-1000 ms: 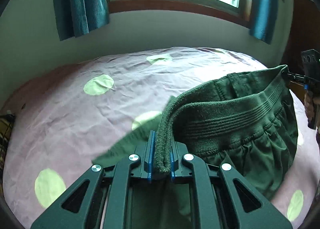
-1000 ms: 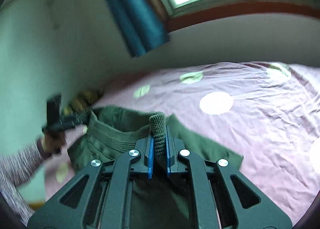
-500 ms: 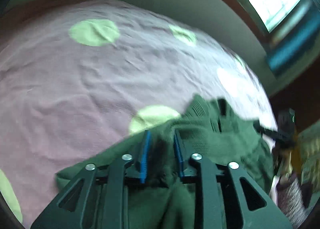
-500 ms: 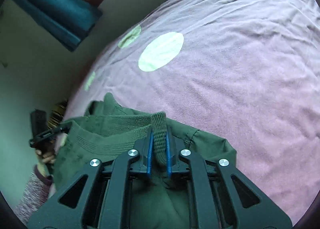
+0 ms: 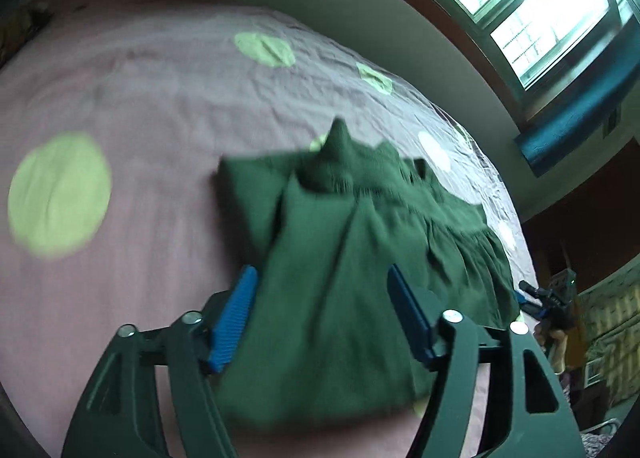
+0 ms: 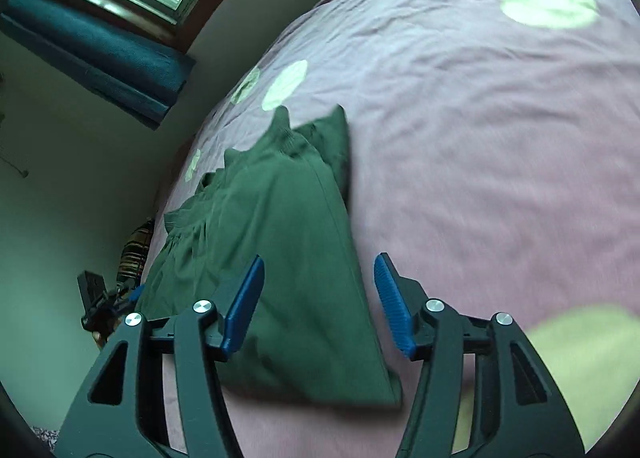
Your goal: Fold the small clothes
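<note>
— Left tool [image 5: 320,322] first: what was it doing?
— Its jaws were opening, well apart, with the green shorts [image 5: 344,258] lying between the blue pads [image 5: 234,322] but not pinched. Nothing was held.

— And the right tool [image 6: 318,304]?
— Much the same. Its jaws were opening too, and its blue pads [image 6: 244,306] stood clear of the cloth. One pad hung over the shorts [image 6: 280,242], the other over the bare bedspread [image 6: 500,162] just beside the shorts' edge.

— Where were the shorts?
— On the pink bedspread [image 5: 140,114] with pale green dots, lying loosely in a heap. The ribbed waistband [image 5: 340,162] was at the end of the shorts farthest from both tools, poking up in a small peak. The gathered side of the shorts faced the right tool [image 5: 548,302], seen small beyond that edge in the left view.

— Anything else near the shorts?
— A window [image 5: 532,6] with a teal curtain [image 5: 576,130] was well beyond them, past the bed's far edge. Both views were blurred, so finer detail of the cloth was unclear.
</note>
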Demonstrator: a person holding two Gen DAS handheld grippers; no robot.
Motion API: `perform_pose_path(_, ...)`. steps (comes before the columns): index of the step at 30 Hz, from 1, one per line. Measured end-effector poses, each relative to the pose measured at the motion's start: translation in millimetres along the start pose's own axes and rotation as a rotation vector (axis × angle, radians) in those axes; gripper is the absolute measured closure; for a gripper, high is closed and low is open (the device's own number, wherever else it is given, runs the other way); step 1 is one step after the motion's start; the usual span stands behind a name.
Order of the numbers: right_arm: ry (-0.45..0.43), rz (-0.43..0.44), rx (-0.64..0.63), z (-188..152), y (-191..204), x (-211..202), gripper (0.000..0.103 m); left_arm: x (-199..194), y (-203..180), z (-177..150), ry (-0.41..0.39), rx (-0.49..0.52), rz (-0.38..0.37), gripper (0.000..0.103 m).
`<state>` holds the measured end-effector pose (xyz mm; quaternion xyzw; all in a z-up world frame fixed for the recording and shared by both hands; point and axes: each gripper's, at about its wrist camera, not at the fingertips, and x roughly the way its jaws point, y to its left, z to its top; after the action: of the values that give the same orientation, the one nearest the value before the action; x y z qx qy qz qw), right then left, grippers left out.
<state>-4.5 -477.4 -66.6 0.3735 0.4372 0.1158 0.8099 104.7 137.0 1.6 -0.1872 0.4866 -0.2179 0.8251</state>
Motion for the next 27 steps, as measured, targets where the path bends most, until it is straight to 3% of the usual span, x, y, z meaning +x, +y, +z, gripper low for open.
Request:
perform_pose_path(3, 0.022, 0.010, 0.031, -16.8, -1.3, 7.2, 0.040, 0.0, -5.8, -16.3, 0.001, 0.001, 0.024, 0.030)
perform_pose_path(6, -0.011, -0.046, -0.011, -23.3, 5.6, 8.3, 0.042, 14.2, -20.9, -22.5, 0.000, 0.064, 0.205, 0.030)
perform_pose_path(7, -0.011, -0.091, -0.033, -23.6, 9.6, 10.3, 0.059, 23.1, -22.0, -21.5, 0.015, 0.077, 0.275, 0.035)
perform_pose_path(9, 0.012, -0.090, -0.035, -27.3, 4.9, 7.3, 0.087, 37.7, -20.4, -23.4, 0.053, 0.075, 0.369, 0.037)
perform_pose_path(10, 0.009, -0.092, -0.029, -29.1, 3.1, 5.2, 0.090, 45.1, -16.9, -24.3, 0.068, 0.062, 0.392, 0.037)
perform_pose_path(12, -0.001, -0.101, -0.026, -34.8, -1.5, 0.6, 0.091, 51.6, -7.3, -24.4, 0.076, 0.023, 0.391, 0.037)
perform_pose_path(17, -0.013, -0.063, 0.020, -37.3, -11.3, -5.1, 0.090, 49.4, -4.9, -21.8, 0.043, 0.054, 0.391, 0.036)
perform_pose_path(20, -0.078, -0.157, -0.014, -34.2, 6.3, -29.5, 0.081, 29.5, -6.5, -28.2, 0.015, 0.053, 0.340, 0.036)
perform_pose_path(22, -0.139, -0.171, -0.060, -31.9, 31.6, -42.2, 0.076, 11.3, -4.6, -33.4, -0.022, 0.033, 0.288, 0.035)
perform_pose_path(25, -0.116, -0.050, -0.147, -27.4, 84.9, -32.8, 0.068, -3.4, 2.4, -40.0, -0.053, -0.038, 0.236, 0.031)
perform_pose_path(27, -0.018, 0.039, -0.207, -25.3, 125.1, -0.7, 0.062, -10.1, 10.0, -46.4, -0.065, -0.099, 0.197, 0.031)
